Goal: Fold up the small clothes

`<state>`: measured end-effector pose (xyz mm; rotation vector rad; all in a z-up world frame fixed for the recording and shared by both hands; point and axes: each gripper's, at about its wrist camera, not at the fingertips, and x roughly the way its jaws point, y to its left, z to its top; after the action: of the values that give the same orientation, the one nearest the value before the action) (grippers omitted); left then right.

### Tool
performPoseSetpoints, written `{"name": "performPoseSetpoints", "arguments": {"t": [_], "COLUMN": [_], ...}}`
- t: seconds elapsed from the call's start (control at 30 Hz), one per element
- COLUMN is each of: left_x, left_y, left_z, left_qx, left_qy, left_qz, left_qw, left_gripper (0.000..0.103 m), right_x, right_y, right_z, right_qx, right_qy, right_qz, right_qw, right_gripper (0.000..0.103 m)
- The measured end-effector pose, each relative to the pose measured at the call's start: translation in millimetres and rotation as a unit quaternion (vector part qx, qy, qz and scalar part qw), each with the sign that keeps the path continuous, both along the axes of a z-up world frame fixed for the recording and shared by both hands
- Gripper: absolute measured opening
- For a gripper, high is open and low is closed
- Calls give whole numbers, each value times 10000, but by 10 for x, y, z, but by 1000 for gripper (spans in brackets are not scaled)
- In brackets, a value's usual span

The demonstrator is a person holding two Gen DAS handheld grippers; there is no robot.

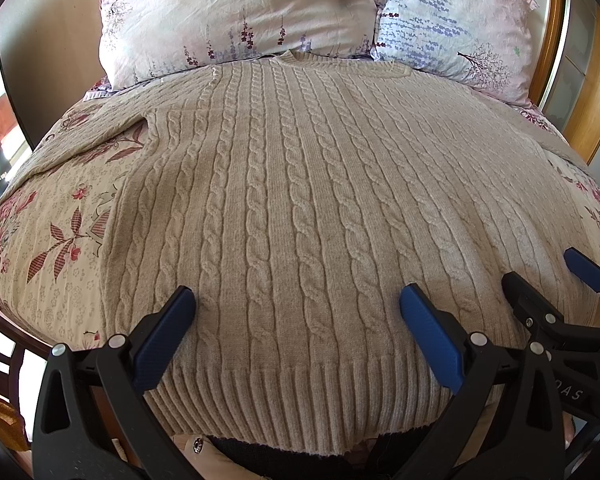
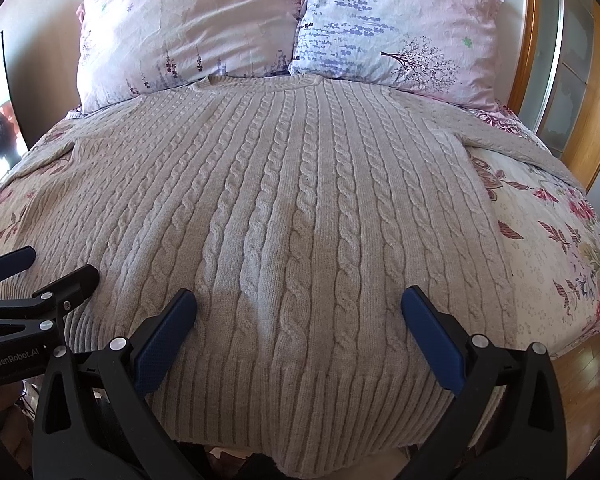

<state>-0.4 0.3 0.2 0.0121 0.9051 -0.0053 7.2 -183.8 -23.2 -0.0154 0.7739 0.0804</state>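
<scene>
Lying flat on the bed (image 1: 52,248), a beige cable-knit sweater (image 1: 284,184) spreads with its neck toward two flowered pillows (image 2: 188,32) and its ribbed hem toward the camera. Both tongs hover over the hem end, side by side: the left tongs (image 1: 296,308) over the middle-left part, the right tongs (image 2: 298,308) just beside them. Each pair stands wide apart, blue pads spread, gripping nothing. One sleeve (image 2: 512,136) stretches out across the flowered bedspread.
</scene>
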Motion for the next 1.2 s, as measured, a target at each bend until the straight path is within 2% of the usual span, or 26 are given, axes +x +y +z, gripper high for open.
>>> {"name": "performPoseSetpoints", "arguments": {"t": [0.33,0.53,0.63,0.73,0.87,0.93,0.97,1.03,1.07,1.2], "left_x": [57,72,119,208,381,467,508,587,627,793], "left_y": [5,16,17,7,-5,15,33,86,118,267], "left_z": [-2,0,15,38,99,137,158,199,220,297], "left_qx": [9,38,84,183,415,416,380,247,151,-310], "left_qy": [117,151,203,210,117,86,64,18,3,36], "left_qz": [-10,-146,-255,-294,-279,-290,-297,-300,-301,-334], "left_qw": [9999,9998,9994,9992,9987,9987,9988,9992,9994,9990], "left_gripper": [101,101,101,101,101,101,101,101,101,101], "right_x": [21,84,212,450,858,1027,1113,1256,1331,1568], "right_y": [-2,-85,-350,-849,-1627,-2030,-2239,-2595,-2740,-3094], "right_z": [16,36,137,253,329,356,352,302,271,162], "right_qx": [-33,-32,287,1051,2024,2432,2714,3281,3469,3639], "right_qy": [0,-75,-114,-73,23,-8,16,106,137,273], "right_qz": [135,720,460,-47,-916,-1455,-1717,-2116,-2261,-2765], "right_qw": [9999,9974,9985,9944,9750,9590,9470,9206,9101,8890], "right_gripper": [102,102,102,102,102,95,87,84,78,64]}}
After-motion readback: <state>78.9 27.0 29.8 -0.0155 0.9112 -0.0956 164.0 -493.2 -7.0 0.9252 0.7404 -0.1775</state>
